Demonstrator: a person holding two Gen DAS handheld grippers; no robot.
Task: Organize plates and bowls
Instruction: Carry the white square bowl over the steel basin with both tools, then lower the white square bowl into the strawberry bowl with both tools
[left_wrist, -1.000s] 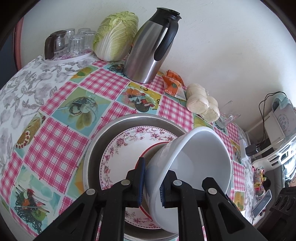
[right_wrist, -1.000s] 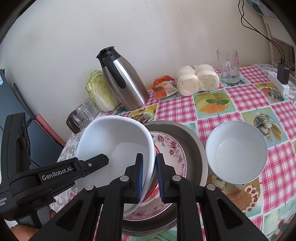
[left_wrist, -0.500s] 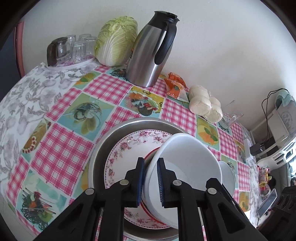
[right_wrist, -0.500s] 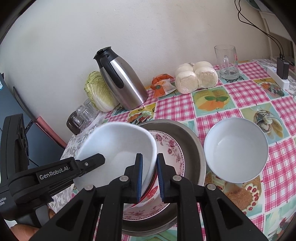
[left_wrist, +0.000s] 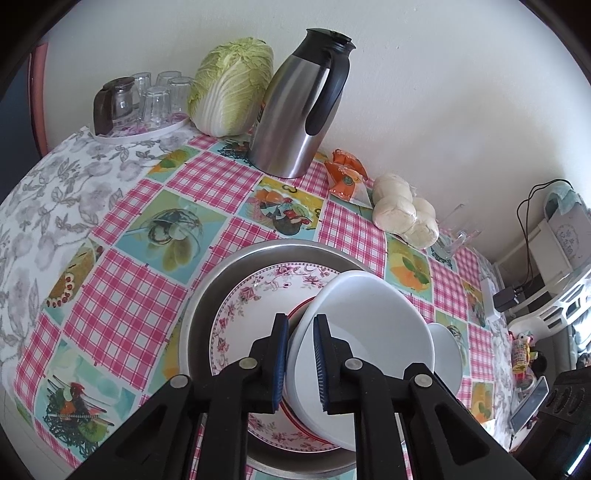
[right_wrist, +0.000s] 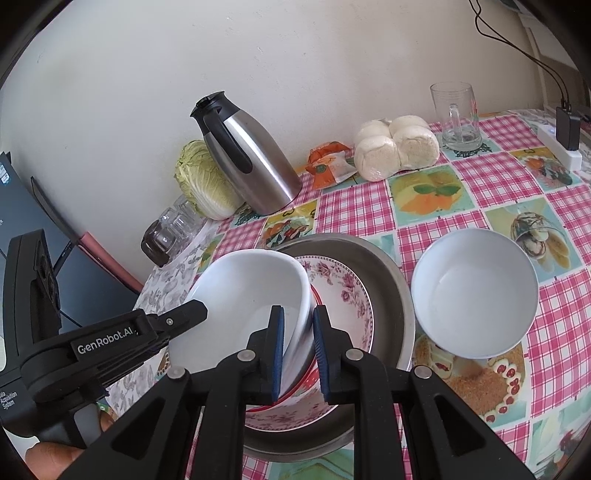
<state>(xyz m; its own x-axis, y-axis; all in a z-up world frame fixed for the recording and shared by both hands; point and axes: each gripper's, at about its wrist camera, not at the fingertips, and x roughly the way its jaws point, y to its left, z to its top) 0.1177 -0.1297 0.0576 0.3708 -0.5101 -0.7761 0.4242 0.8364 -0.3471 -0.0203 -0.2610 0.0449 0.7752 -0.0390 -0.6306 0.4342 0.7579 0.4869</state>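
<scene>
Both grippers hold one big white bowl (left_wrist: 369, 332) by its rim, tilted over a stack of plates. My left gripper (left_wrist: 299, 354) is shut on the bowl's near rim. My right gripper (right_wrist: 298, 350) is shut on the opposite rim of the same bowl (right_wrist: 243, 295). In the right wrist view the left gripper (right_wrist: 192, 312) reaches in from the left. Under the bowl lie a floral plate (left_wrist: 251, 314) and a red-rimmed plate (right_wrist: 314, 380), inside a round metal basin (right_wrist: 391, 288). A second white bowl (right_wrist: 474, 295) stands upright on the cloth to the right of the basin.
Along the wall stand a steel jug (left_wrist: 299, 110), a cabbage (left_wrist: 229, 88), a tray of glasses (left_wrist: 147, 99), an orange packet (right_wrist: 328, 162), wrapped buns (right_wrist: 395, 147) and a glass mug (right_wrist: 456, 114). A power strip (right_wrist: 561, 144) lies at the far right.
The big white bowl has tipped flatter and sunk lower over the plates. Both grippers keep their hold on its rim.
</scene>
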